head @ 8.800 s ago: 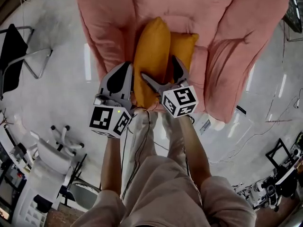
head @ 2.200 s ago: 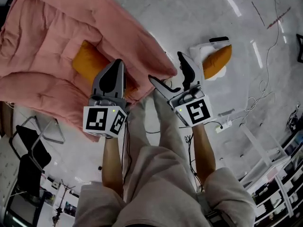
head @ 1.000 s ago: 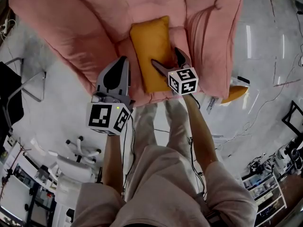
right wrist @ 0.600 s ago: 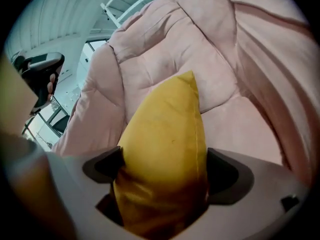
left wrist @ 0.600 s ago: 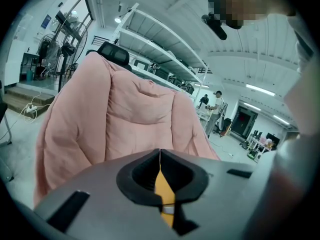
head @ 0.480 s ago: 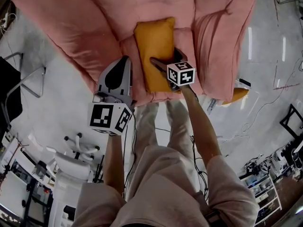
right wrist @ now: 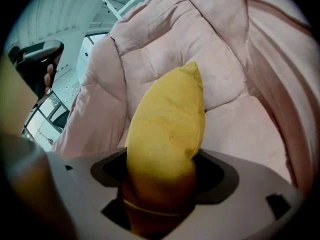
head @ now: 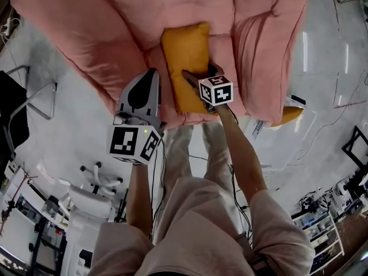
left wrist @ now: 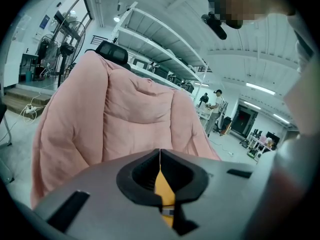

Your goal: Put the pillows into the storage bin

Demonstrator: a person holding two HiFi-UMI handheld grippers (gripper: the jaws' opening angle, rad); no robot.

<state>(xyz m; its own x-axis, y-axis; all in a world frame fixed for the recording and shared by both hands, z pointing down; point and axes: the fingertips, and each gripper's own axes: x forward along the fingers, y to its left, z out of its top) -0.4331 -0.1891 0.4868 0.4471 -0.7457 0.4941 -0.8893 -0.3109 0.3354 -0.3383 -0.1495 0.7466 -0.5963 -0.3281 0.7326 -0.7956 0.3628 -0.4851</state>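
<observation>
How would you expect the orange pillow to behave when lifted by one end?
Probably soft: the orange pillow bulges within the right gripper, whose jaws have just been closing on it. Plump, it looks light; its far end may droop.

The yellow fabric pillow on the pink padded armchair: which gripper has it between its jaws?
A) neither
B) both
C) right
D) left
C: the right gripper has the yellow fabric pillow pressed between its jaws, which have just been closing; the left gripper is shut and empty.
</observation>
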